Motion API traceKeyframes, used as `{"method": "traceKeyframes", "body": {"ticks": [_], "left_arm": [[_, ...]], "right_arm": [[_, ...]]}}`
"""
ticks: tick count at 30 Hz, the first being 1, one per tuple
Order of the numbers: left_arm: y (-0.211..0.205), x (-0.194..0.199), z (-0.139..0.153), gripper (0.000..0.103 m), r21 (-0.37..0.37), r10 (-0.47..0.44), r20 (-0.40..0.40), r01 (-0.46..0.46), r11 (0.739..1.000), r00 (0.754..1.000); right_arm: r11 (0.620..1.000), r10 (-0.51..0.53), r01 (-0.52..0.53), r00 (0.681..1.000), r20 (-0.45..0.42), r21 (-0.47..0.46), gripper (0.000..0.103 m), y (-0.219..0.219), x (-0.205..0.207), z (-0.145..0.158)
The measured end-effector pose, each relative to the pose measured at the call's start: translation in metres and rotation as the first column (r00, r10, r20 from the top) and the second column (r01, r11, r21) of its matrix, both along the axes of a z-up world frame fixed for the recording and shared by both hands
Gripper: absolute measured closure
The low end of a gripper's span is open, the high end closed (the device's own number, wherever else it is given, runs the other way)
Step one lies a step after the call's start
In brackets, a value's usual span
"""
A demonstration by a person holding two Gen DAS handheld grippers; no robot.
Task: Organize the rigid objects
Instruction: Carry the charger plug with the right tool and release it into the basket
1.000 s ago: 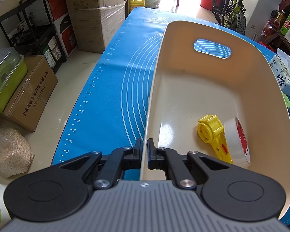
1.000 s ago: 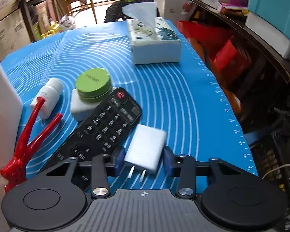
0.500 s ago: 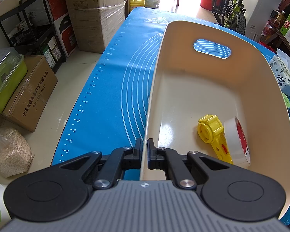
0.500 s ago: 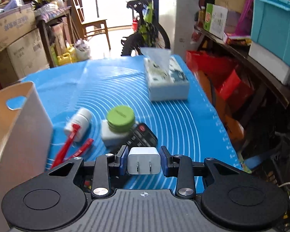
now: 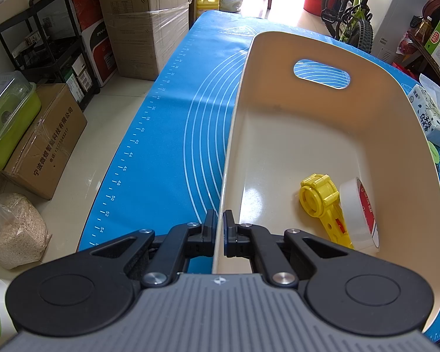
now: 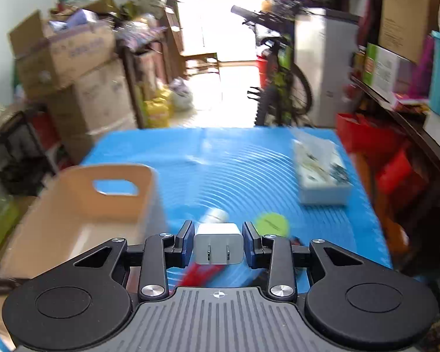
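Note:
A cream plastic bin (image 5: 322, 123) with a cut-out handle stands on the blue mat. My left gripper (image 5: 219, 233) is shut on the bin's near left wall. Inside the bin lie a yellow plastic tool (image 5: 319, 198) and a roll of white tape (image 5: 359, 214). In the right wrist view my right gripper (image 6: 218, 243) is shut on a white plug adapter (image 6: 218, 242), prongs facing the camera, held in the air to the right of the bin (image 6: 102, 193). Below it, blurred, are a green round tin (image 6: 271, 224), a white bottle (image 6: 215, 215) and a red tool (image 6: 201, 272).
A tissue box (image 6: 322, 176) sits on the blue mat (image 6: 220, 158) at the right; it also shows at the bin's right in the left wrist view as the tissue box (image 5: 429, 117). Cardboard boxes (image 5: 143, 20), a shelf and a bicycle (image 5: 352, 14) surround the table.
My right gripper has risen off the mat with the plug adapter and swung left, so the bin has come into its view. The left gripper and the bin have stayed put.

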State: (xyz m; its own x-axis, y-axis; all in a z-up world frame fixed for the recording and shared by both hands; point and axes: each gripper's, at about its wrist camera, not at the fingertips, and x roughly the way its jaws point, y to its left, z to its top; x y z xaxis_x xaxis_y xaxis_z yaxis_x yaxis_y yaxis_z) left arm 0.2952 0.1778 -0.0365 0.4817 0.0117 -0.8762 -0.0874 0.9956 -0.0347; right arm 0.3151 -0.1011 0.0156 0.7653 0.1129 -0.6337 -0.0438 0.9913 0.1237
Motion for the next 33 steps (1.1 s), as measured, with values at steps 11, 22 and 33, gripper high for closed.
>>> {"method": "traceKeyframes", "body": {"ticks": [11, 22, 33], "left_arm": [[-0.001, 0.000, -0.001, 0.097, 0.000, -0.003, -0.001, 0.003, 1.000, 1.000], [-0.006, 0.000, -0.002, 0.097, 0.000, -0.007, -0.002, 0.007, 1.000, 1.000], [-0.006, 0.000, -0.003, 0.097, 0.002, -0.008, -0.002, 0.008, 1.000, 1.000]], "right_arm": [[0.984, 0.178, -0.179, 0.984, 0.012, 0.027, 0.061, 0.090, 0.008, 0.004], [0.972, 0.231, -0.233, 0.964, -0.130, -0.001, 0.061, 0.133, 0.013, -0.047], [0.961, 0.267, -0.276, 0.946, -0.186, -0.024, 0.050, 0.133, 0.009, -0.061]]}}
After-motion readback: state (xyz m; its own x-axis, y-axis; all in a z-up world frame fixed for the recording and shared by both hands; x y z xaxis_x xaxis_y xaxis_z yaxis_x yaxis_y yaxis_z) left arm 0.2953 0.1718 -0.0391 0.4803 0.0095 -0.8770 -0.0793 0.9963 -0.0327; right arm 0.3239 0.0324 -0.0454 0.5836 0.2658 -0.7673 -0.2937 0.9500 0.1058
